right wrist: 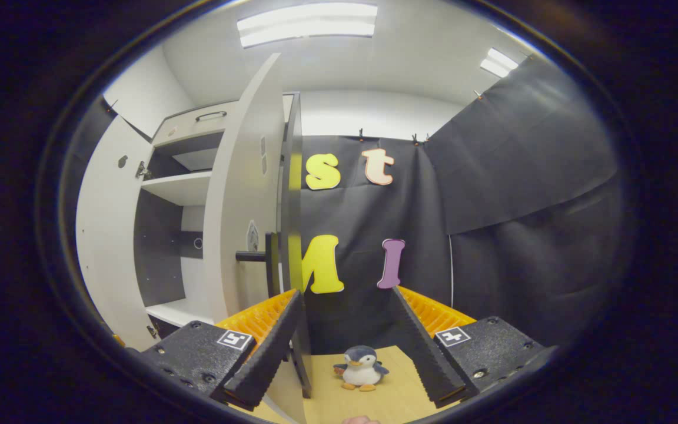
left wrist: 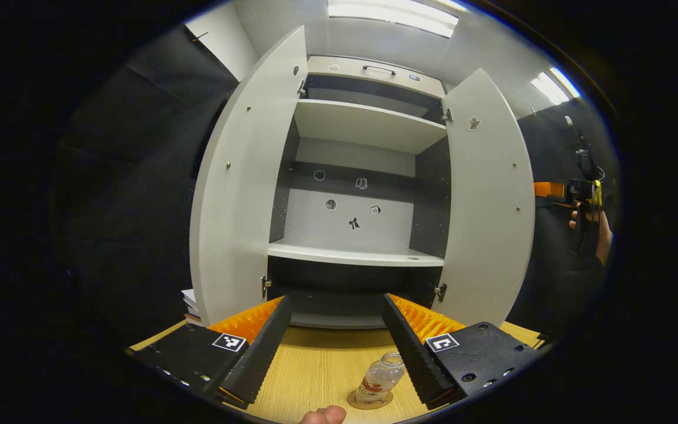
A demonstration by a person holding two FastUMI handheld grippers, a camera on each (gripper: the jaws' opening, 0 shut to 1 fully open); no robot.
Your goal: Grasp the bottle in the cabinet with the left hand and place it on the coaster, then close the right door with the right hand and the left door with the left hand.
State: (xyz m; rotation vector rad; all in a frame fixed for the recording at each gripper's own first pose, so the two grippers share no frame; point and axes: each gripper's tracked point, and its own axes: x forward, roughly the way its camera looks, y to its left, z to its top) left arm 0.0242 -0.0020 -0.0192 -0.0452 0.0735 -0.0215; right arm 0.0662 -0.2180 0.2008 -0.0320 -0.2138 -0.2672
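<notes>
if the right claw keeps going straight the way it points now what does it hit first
Most likely the toy penguin standing on the table between the open right claw fingers; past it hangs the black cloth wall. The cabinet's right door stands just left of that line. Depth is uncertain.

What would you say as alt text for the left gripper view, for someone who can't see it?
A clear bottle stands on a round coaster on a wooden table, between the open left gripper fingers. Behind it a white cabinet has both doors open and bare shelves.
</notes>
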